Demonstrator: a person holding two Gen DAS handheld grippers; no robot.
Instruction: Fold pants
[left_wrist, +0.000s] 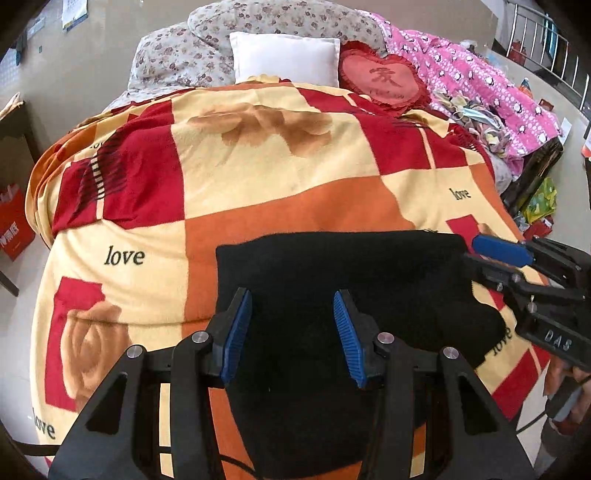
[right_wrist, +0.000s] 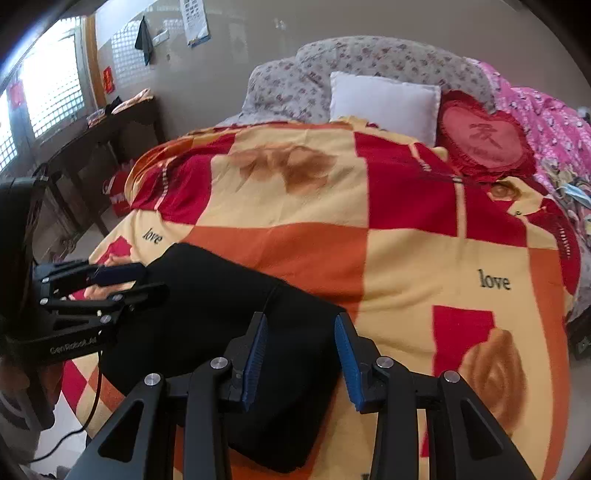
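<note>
Black pants (left_wrist: 332, 280) lie folded into a compact block on the checkered blanket near the bed's front edge; they also show in the right wrist view (right_wrist: 221, 317). My left gripper (left_wrist: 292, 308) is open and empty, hovering over the pants' near part. My right gripper (right_wrist: 300, 334) is open and empty above the pants' right edge. In the left wrist view the right gripper (left_wrist: 476, 258) sits at the pants' far right corner. In the right wrist view the left gripper (right_wrist: 147, 278) sits at the pants' left end.
The red, orange and cream "love" blanket (left_wrist: 258, 192) covers the bed. A white pillow (left_wrist: 284, 59), a red heart cushion (left_wrist: 384, 81) and a pink quilt (left_wrist: 480, 92) lie at the head. A dark side table (right_wrist: 92, 147) stands to the left.
</note>
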